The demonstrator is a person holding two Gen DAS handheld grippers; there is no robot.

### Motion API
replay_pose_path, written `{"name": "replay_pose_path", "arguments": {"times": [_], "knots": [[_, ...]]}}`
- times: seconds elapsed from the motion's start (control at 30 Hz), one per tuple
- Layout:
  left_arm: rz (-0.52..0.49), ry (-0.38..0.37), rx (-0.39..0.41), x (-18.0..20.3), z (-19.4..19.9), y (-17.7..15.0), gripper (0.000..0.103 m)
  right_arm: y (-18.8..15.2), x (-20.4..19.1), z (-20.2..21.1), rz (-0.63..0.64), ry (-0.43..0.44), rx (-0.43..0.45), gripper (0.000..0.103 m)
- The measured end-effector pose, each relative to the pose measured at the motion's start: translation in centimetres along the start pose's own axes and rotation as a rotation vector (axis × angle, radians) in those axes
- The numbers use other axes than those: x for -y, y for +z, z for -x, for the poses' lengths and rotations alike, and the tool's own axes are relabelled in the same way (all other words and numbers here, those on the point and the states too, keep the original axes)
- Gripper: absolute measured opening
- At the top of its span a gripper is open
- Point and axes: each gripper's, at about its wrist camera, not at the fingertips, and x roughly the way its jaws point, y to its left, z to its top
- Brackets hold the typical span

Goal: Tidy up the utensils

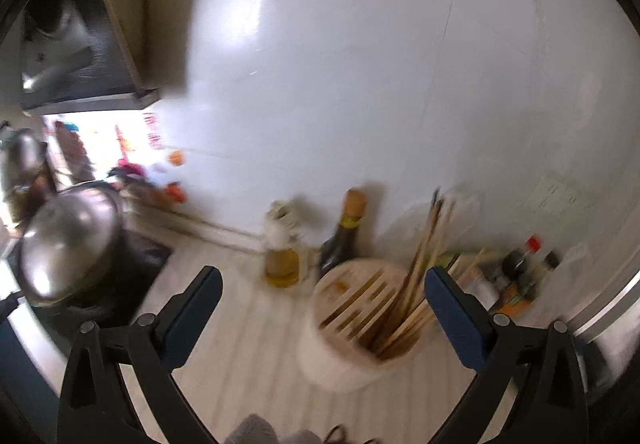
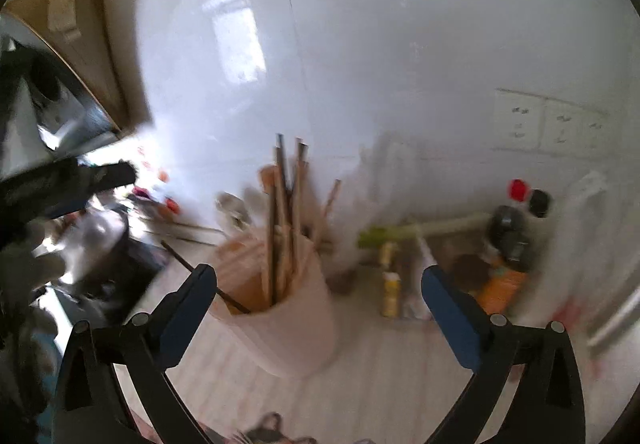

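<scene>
A round whitish utensil holder (image 1: 352,340) with a slotted wooden top stands on the counter, with several wooden chopsticks (image 1: 420,264) leaning out of its right side. My left gripper (image 1: 324,284) hangs open just before it, nothing between its fingers. In the right wrist view the same holder (image 2: 288,328) stands upright with the chopsticks (image 2: 286,220) sticking up. One dark chopstick (image 2: 200,272) lies slanted across its left rim. My right gripper (image 2: 320,280) is open in front of the holder and holds nothing.
A steel pot lid (image 1: 68,240) sits on a dark stove at the left. An oil bottle (image 1: 282,248) and a dark sauce bottle (image 1: 344,236) stand against the white tiled wall. More bottles (image 2: 512,232) and packets crowd the right corner below wall sockets (image 2: 548,124).
</scene>
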Motion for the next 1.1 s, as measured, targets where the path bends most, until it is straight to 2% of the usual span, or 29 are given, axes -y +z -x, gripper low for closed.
{"name": "replay_pose_path", "arguments": {"times": [0.07,0.23,0.4,0.7,0.9,1.1], "knots": [[-0.014,0.035,-0.011,-0.1,0.6,-1.5,0.103,0.0,-0.3,0.7,0.014,-0.029,-0.006,0.103],[-0.012,0.065,-0.059,-0.7,2.0,-4.3,0.103,-0.5,-0.7,2.3,0.023,-0.085,-0.018,0.103],[-0.037,0.081,-0.056,-1.1,5.1,-5.9,0.103,-1.6,-1.2,5.4,0.006,-0.132,-0.035,0.103],[-0.115,0.039,-0.019,-3.7,13.0,-8.2,0.103,-4.9,-5.2,14.8,-0.024,-0.205,-0.040,0.103],[-0.165,0.010,0.014,-5.3,18.1,-9.4,0.103,-6.5,-8.1,21.3,-0.057,-0.241,-0.011,0.103],[-0.143,-0.004,0.011,-6.2,21.2,-10.0,0.103,-7.0,-9.8,26.5,-0.067,-0.267,0.023,0.103]]}}
